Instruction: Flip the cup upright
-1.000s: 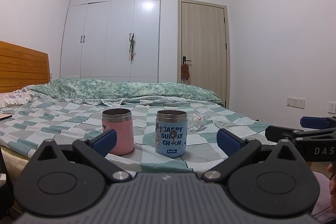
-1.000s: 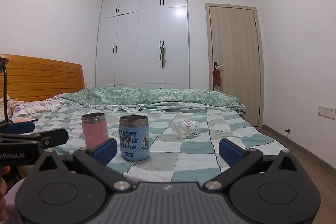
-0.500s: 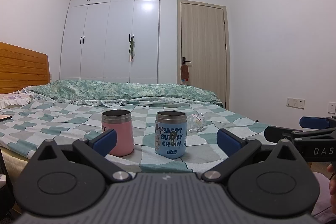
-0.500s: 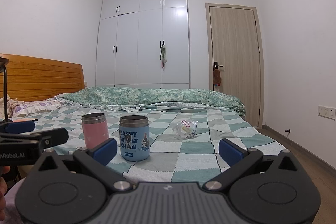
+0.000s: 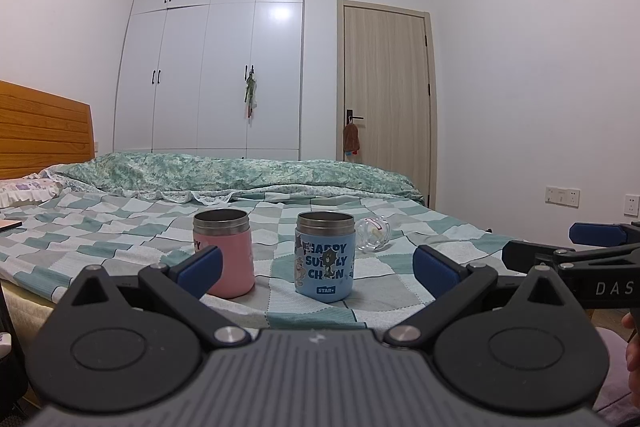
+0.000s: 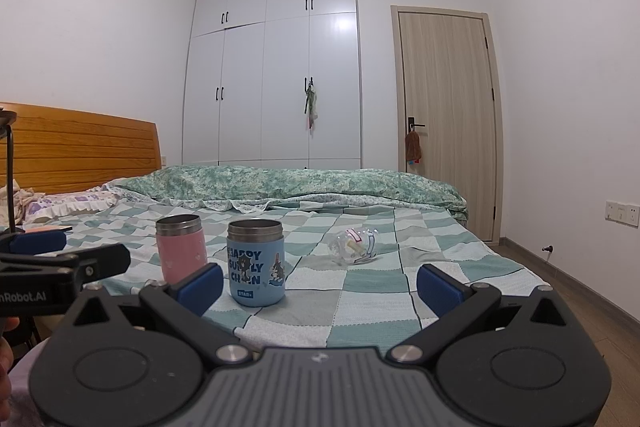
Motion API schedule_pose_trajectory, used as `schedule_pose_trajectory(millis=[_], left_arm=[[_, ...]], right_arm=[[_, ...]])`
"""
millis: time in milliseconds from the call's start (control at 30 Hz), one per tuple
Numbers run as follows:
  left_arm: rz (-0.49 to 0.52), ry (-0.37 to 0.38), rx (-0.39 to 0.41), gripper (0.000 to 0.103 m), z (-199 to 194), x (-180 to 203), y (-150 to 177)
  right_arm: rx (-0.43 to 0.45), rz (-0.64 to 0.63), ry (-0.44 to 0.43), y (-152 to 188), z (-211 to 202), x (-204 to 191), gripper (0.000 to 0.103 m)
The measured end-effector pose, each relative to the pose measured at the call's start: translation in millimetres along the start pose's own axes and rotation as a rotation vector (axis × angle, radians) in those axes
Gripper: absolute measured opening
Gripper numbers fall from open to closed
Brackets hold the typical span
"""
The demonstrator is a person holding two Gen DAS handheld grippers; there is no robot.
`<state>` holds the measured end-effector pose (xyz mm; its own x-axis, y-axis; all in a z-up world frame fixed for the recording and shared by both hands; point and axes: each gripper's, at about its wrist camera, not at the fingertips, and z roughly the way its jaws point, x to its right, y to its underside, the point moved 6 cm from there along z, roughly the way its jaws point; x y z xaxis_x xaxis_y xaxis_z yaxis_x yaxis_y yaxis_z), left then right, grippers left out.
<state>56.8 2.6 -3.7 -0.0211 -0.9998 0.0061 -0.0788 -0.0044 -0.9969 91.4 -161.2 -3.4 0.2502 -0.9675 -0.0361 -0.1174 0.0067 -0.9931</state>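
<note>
Sideways, clear cup (image 6: 353, 246) lies beside 2 mugs (image 6: 256, 263).

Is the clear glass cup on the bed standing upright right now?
No, the clear glass cup lies on its side on the checkered bedspread.

Each gripper is matte black plastic with a grey ribbed housing bearing a small white logo. The left gripper (image 5: 316, 263) has two round black discs, angular link arms on silver pivot screws, and blue pads (image 5: 200, 266) on its fingertips. The right gripper (image 6: 318, 281) is built the same, with blue pads (image 6: 200, 286). White lettering runs along each one's side. Bare skin shows at the frame edges.
</note>
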Motion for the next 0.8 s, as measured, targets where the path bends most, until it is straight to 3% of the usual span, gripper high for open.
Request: schedule_pose_trajectory(millis=[600,800], left_arm=[[0.029,0.009,-0.004,0.103,5,4,-8],[0.096,0.120,-0.047,0.103,41,24,-34]], right_arm=[[-0.003,0.005,0.001,-6,6,3,0.103],[-0.018,0.013,0.023,-11,31,21,0.103]])
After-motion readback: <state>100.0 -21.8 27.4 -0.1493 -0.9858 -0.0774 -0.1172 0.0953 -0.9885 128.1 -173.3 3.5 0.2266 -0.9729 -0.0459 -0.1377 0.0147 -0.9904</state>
